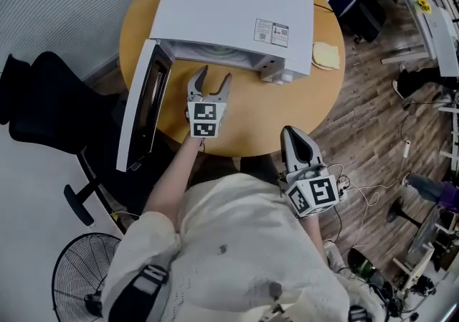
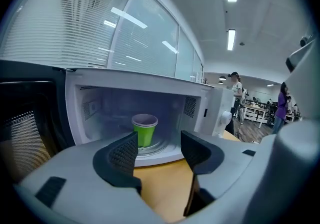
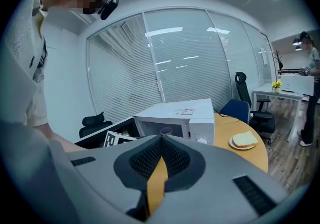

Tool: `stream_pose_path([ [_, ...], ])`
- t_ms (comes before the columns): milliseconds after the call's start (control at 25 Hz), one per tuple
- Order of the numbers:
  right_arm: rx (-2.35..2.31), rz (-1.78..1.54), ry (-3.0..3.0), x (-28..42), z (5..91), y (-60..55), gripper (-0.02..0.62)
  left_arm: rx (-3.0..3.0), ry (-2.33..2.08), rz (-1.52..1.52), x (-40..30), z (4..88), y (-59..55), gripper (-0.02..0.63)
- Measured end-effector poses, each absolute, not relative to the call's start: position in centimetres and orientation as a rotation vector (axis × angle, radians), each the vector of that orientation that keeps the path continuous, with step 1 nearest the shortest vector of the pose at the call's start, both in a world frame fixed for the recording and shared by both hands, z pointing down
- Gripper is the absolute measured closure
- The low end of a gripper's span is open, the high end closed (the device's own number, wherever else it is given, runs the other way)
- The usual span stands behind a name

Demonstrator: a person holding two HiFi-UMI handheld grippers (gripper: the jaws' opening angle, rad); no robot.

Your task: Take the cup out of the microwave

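Observation:
A white microwave (image 1: 229, 16) stands on the round wooden table (image 1: 251, 116) with its door (image 1: 143, 105) swung wide to the left. Inside, a green cup (image 2: 144, 129) stands upright on the turntable. My left gripper (image 1: 209, 84) hovers over the table just in front of the cavity, open, nothing between its fingers; the cup is still well beyond them (image 2: 156, 149). My right gripper (image 1: 297, 143) hangs at the table's near edge, shut and empty (image 3: 159, 154). The microwave (image 3: 175, 120) shows beyond it.
A plate with a slice of bread (image 1: 326, 55) sits to the right of the microwave (image 3: 244, 140). Black office chairs (image 1: 50, 109) stand at the left, a floor fan (image 1: 82, 281) at lower left. People stand far back in the room (image 2: 235, 91).

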State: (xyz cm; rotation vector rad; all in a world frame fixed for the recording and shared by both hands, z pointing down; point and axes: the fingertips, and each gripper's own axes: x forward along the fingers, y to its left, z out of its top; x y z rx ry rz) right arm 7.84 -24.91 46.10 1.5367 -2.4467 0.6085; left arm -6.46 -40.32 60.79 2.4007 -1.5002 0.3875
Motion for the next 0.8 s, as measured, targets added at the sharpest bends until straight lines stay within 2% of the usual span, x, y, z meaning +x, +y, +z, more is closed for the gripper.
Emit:
stream_pose_path([
  [240,1.554,0.650,-2.403,9.0,47.4,-25.6,0.588,2.349,-1.535,0.419,-6.1,63.5,-43.5,0.324],
  [520,1.567,0.673,-2.377,9.9,48.0,-26.8,0.588,2.270,-1.588,0.414,-6.3,65.8,-46.8,0.275],
  [800,1.545,0.701,-2.368,9.7,49.0,-27.6,0.588,2.272,-1.626,0.448,-5.9,67.2,-49.3,0.272],
])
